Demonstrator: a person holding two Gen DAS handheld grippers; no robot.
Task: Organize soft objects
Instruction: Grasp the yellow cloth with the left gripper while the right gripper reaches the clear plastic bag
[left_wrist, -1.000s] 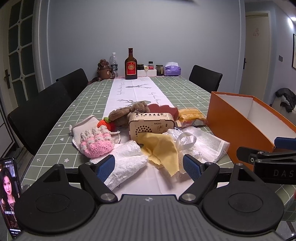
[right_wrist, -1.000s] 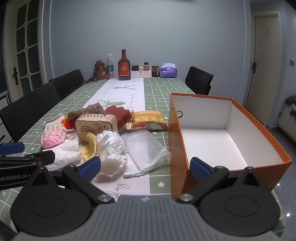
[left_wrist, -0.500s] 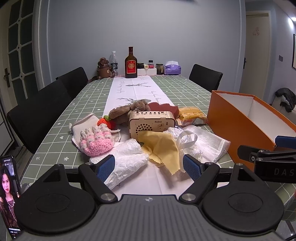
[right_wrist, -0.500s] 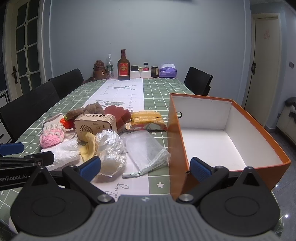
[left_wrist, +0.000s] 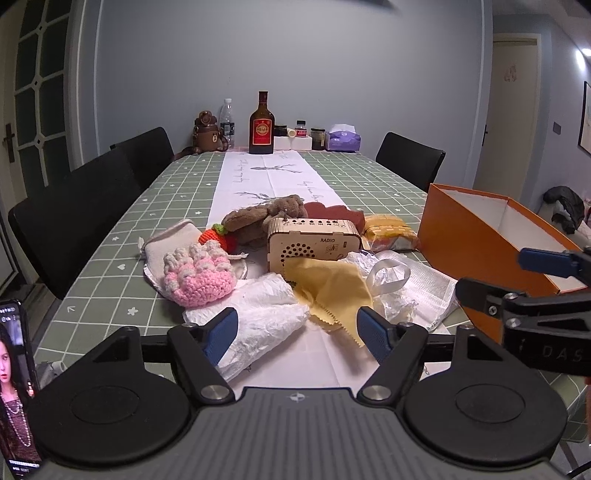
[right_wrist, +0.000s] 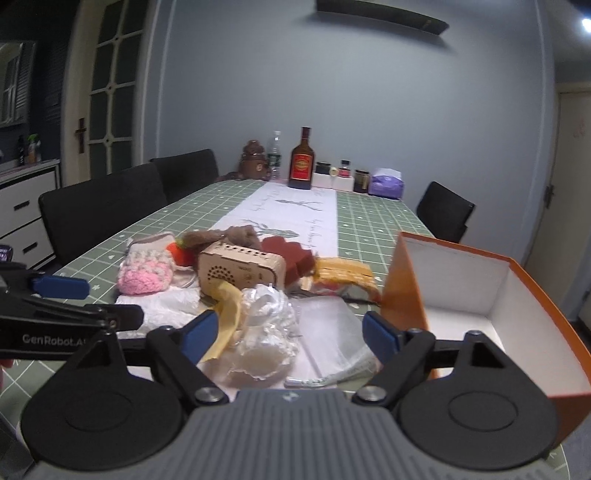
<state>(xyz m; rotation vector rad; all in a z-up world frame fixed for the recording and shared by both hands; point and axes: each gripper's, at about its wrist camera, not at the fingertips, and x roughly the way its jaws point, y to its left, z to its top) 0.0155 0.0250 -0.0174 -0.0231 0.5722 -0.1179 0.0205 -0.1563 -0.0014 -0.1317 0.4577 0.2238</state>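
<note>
Both sets of jaws are being drawn in from full spread, nothing gripped: the left gripper (left_wrist: 297, 334) above the white plastic bag (left_wrist: 258, 317), the right gripper (right_wrist: 290, 334) over crumpled wrap (right_wrist: 264, 332). Compared with a second ago, the right view is rolled and nearer the pile left of the empty orange box (right_wrist: 491, 295); a first pick seems imminent

Brown bottle (left_wrist: 261, 123), tissue box (left_wrist: 344, 137), wooden radio (left_wrist: 313, 244) on table (left_wrist: 110, 240)
</note>
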